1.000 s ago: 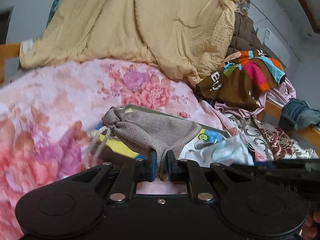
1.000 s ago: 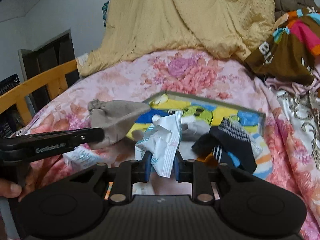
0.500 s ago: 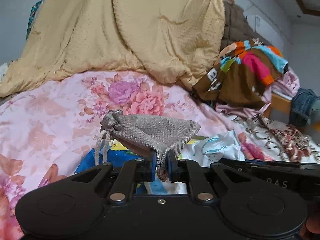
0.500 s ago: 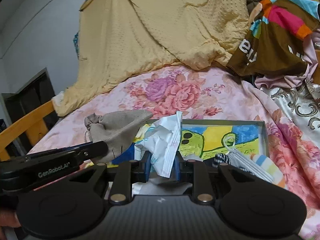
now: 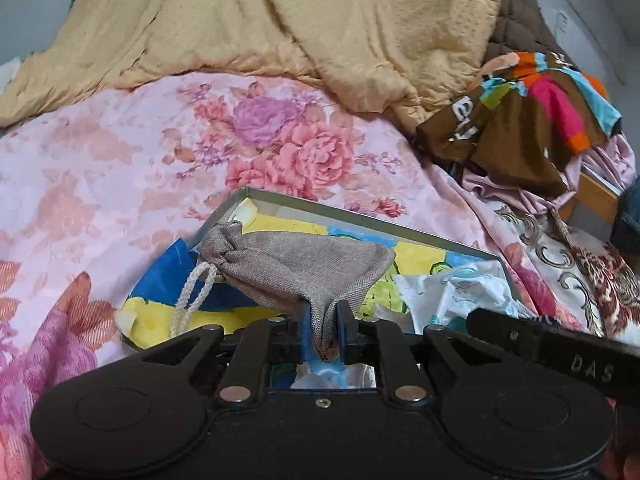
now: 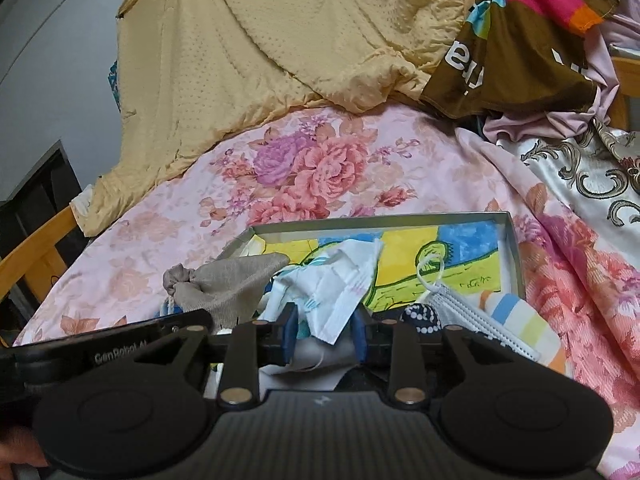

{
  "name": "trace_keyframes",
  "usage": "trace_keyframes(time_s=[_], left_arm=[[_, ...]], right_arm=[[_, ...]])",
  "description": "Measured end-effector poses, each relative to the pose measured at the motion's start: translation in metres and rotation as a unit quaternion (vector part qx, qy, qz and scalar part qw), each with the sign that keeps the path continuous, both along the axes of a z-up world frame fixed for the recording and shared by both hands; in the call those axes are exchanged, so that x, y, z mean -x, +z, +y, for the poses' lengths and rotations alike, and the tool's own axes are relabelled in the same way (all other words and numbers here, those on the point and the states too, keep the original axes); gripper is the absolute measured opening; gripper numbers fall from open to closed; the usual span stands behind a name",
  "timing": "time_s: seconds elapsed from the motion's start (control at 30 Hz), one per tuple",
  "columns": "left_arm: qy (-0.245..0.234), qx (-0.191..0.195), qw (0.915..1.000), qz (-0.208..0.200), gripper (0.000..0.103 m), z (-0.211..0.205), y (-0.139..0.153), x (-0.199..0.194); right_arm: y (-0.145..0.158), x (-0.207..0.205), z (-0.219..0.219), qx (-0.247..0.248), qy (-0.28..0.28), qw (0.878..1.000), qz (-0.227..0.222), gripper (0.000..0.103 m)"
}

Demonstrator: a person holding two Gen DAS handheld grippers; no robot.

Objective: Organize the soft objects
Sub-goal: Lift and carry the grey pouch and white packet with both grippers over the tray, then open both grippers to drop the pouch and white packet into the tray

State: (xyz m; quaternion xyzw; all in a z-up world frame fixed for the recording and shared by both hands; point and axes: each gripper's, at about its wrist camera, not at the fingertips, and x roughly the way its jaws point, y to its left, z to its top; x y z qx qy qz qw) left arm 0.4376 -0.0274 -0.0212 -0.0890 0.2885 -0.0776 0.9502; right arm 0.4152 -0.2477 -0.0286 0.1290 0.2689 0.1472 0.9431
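Left wrist view: one grey woven drawstring pouch hangs from the left gripper, a corner of its cloth pinched between the two blue pads; the jaws are just beginning to part, yet the pads press the fabric. The pouch lies out over the near left part of one shallow metal tray with a bright cartoon print on its floor, and its white cord loop dangles toward the tray's near edge. One crumpled white plastic packet with pale blue print sits over the tray's right side. The tray rests on one pink floral quilt. Behind lie one yellow dotted blanket and one brown garment with bright stripes. The gripper points forward and somewhat downward; the other gripper's black finger crosses the lower right.

Right wrist view: the right gripper also tilts downward over the tray's near edge. Its jaws are opening; the white packet stands between them, and the pads look clear of it. Left of it hangs the grey pouch. Right of it, inside the tray, lie one white pleated face mask with ear loops, one dark dotted sock and one pastel striped cloth. A hand shows at the lower left corner.
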Motion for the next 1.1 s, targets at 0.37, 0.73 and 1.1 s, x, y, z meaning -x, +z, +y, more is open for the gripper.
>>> trace_keyframes(time_s=[0.37, 0.73, 1.1], left_arm=[[0.010, -0.020, 0.9997, 0.012, 0.029, -0.006, 0.003, -0.002], [0.015, -0.033, 0.9993, 0.006, 0.041, -0.001, 0.014, 0.011], [0.035, -0.047, 0.9979, -0.028, 0.082, 0.009, 0.041, 0.042]], right_arm=[[0.002, 0.003, 0.001, 0.012, 0.003, 1.000, -0.001, 0.052], [0.008, 0.006, -0.005, 0.012, 0.003, 1.000, -0.010, 0.067], [0.026, 0.021, -0.014, 0.010, -0.002, 0.999, -0.042, 0.087]])
